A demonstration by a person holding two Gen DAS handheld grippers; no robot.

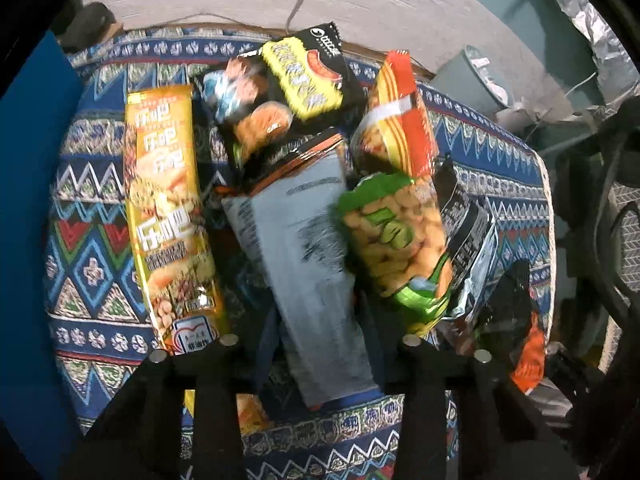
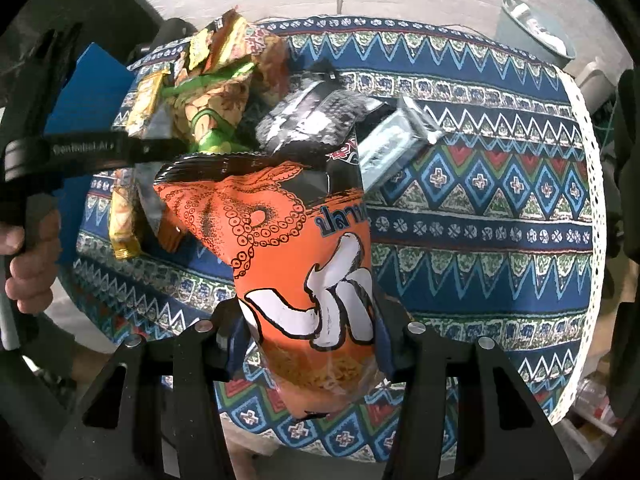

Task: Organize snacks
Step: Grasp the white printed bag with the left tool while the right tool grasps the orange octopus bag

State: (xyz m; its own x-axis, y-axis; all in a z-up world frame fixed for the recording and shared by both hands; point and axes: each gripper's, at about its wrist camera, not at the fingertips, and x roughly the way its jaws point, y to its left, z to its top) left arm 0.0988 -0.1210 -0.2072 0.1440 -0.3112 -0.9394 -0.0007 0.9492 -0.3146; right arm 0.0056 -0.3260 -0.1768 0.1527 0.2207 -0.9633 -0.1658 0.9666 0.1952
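We see even, soft light in both views, with no hard shadows on the cloth (image 2: 480, 216). The left view is smeared (the print on the grey packet (image 1: 312, 240) unreadable); the right is sharper, with glare on the orange bag (image 2: 304, 264). Fisheye bending and black corners frame each picture.
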